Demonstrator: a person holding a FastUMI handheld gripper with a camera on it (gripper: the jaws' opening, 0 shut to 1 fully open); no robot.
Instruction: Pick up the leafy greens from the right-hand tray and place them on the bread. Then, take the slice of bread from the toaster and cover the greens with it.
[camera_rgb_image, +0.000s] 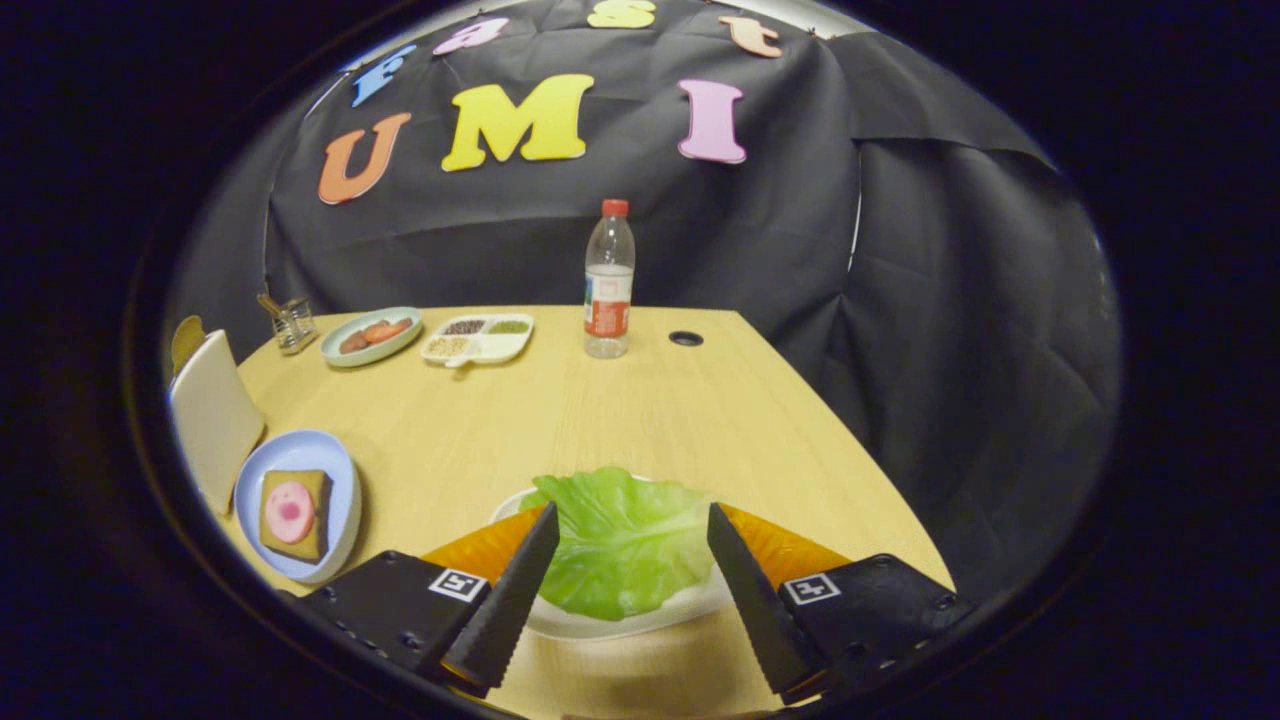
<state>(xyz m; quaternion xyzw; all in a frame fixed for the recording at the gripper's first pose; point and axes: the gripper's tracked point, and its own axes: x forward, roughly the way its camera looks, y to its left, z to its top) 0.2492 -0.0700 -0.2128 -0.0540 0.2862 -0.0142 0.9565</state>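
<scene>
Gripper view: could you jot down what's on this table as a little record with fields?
gripper: open, fingers either side of the lettuce, not touching it
greens: light green lettuce leaf on a white tray
bread: brown slice topped with a pink round slice, on a pale blue plate, beyond the left finger
toaster: cream-coloured toaster beside that plate
far side: clear plastic bottle with a red cap, divided white dish, green plate

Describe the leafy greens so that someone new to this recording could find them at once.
Start at the wooden table and come to its near edge, where a white tray sits. The leafy greens lie on it, between the open fingers of the gripper. It is the only bright green, crinkled leaf here.
</scene>
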